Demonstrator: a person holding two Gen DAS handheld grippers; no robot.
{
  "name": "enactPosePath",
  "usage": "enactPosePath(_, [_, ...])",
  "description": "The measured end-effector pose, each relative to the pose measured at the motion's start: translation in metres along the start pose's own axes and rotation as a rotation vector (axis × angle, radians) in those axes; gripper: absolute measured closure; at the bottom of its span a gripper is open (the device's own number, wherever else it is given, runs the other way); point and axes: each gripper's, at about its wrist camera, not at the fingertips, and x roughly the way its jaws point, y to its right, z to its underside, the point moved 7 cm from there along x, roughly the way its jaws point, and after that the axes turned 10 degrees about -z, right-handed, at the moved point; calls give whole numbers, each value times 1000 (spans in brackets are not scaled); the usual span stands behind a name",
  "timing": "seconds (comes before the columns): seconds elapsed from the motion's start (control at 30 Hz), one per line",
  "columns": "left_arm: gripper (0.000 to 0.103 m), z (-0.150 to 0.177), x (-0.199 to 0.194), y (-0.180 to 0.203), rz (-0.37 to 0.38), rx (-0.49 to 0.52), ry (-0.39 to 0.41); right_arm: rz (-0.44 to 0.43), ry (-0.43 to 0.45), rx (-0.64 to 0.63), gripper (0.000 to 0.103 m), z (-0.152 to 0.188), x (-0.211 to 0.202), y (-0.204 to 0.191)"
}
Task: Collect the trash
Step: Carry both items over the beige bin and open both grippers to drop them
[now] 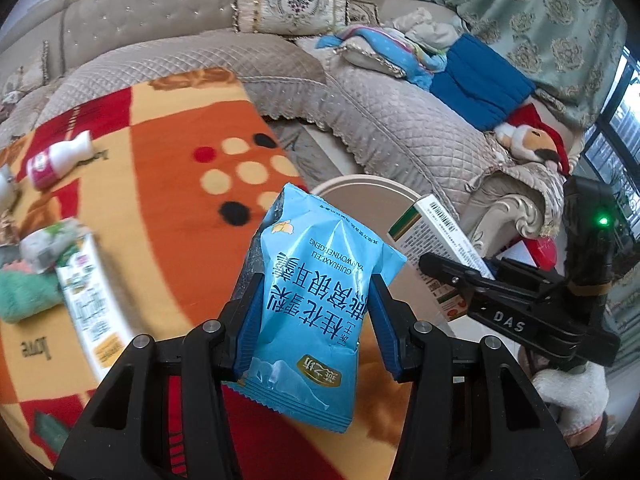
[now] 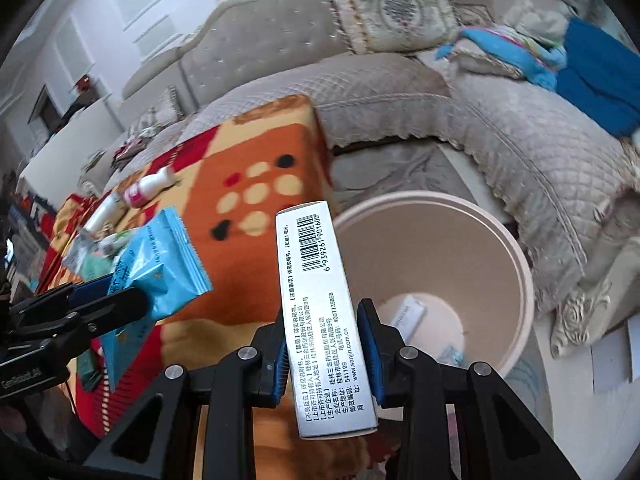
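My left gripper [image 1: 316, 292] is shut on a light-blue snack packet [image 1: 316, 304], held above the orange blanket's edge; it also shows in the right wrist view [image 2: 160, 268]. My right gripper [image 2: 324, 324] is shut on a white medicine box [image 2: 320, 312], held at the near rim of a beige waste bin [image 2: 516, 264]. The box [image 1: 436, 244] and right gripper [image 1: 448, 270] show in the left wrist view, over the bin [image 1: 360, 184]. Inside the bin lie a small white box [image 2: 408, 314] and a wrapper.
On the patterned blanket [image 1: 168, 160] lie a small pink-labelled bottle [image 1: 56, 160], a long green-white carton [image 1: 88, 296], crumpled wrappers [image 1: 48, 244] and a teal cloth [image 1: 24, 296]. A quilted sofa [image 1: 400, 120] with cushions, blue clothes and a plush toy [image 1: 532, 140] curves behind the bin.
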Motion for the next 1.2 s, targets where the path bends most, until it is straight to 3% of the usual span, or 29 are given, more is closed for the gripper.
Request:
enactPosePath(0.27, [54,-8,27,31,17,17,-28,44,-16,108,73,10,10,48])
enactPosePath(0.7, [52,-18,54,50,54,6,-47,70,-12,196,73,20,19,81])
enactPosePath(0.8, [48,-18,58,51,88,-6,-56,83,-8,210,52,19,20,86])
enactPosePath(1.2, [36,-18,54,51,114,-22,-51,86,3,220,52,21,13,84])
